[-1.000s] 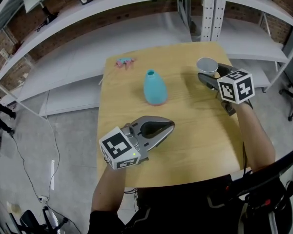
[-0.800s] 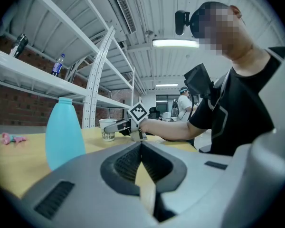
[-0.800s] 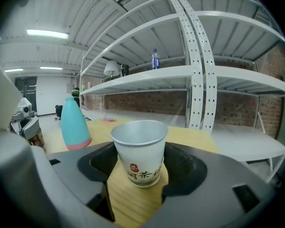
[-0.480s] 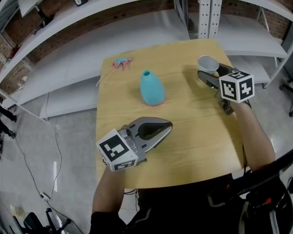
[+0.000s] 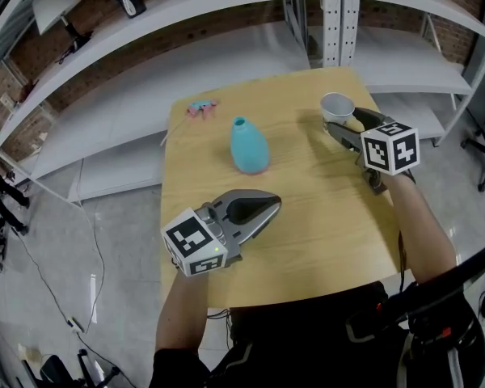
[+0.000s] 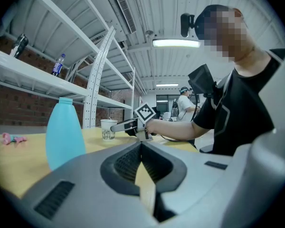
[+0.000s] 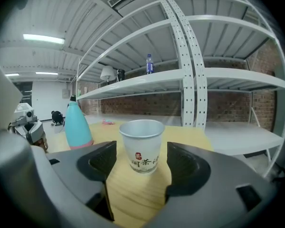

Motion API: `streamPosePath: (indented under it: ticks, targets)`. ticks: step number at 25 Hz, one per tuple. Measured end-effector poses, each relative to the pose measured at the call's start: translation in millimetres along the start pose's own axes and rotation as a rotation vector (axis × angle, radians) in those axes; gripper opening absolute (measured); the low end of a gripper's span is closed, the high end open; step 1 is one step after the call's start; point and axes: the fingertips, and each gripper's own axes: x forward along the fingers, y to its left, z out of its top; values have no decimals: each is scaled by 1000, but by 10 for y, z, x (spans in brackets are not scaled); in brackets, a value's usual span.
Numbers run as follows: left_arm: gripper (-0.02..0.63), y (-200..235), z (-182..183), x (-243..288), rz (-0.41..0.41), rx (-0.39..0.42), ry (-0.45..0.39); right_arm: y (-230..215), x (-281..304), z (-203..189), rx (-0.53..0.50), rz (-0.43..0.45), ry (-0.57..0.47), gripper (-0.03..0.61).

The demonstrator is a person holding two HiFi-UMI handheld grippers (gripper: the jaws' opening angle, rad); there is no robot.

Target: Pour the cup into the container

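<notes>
Cup (image 7: pixel 141 145), tapered white paper, stands on the wood-grain table (image 5: pixel 315 217) between the right gripper's (image 5: pixel 347 120) spread jaws (not touching them). The left gripper's (image 5: pixel 267 205) jaws meet, empty, near the smooth teal bottle (image 5: pixel 249 146).

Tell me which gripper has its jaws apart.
The right gripper: its jaws stand apart, facing the white paper cup. The left gripper's jaws are together, holding nothing.
</notes>
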Motion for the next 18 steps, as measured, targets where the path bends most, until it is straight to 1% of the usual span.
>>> streamPosePath:
  ticks: [2,4,6,7,9,10,11,13,18]
  targets:
    - [2,11,4,-6,10,-5,2,19,-106,-18,29,-11,-11,316]
    - [2,15,4,-6,17,-6,4,66,-207,-62,60,-1,-13,315]
    - [2,33,15,-1,34,-8,1,127,-300,-92,74,13,-17,313]
    - [2,46,18,1,45,-9,1,156,-341,-106,72,16,-23,302]
    - [2,75,16,-2,68,-10,2,198,-410,-152,58,5,-34,214]
    - [2,90,12,-4,80,-11,2,209,-439,-172,52,-7,-43,138]
    - [2,103,8,-5,93,-13,2,219,-469,-181,47,-17,-55,77]
    - [2,122,-4,-11,120,-21,3,259,-531,-180,38,-24,-82,16]
    - [2,118,9,-54,174,-36,7,371,-733,-234,34,-19,-94,5]
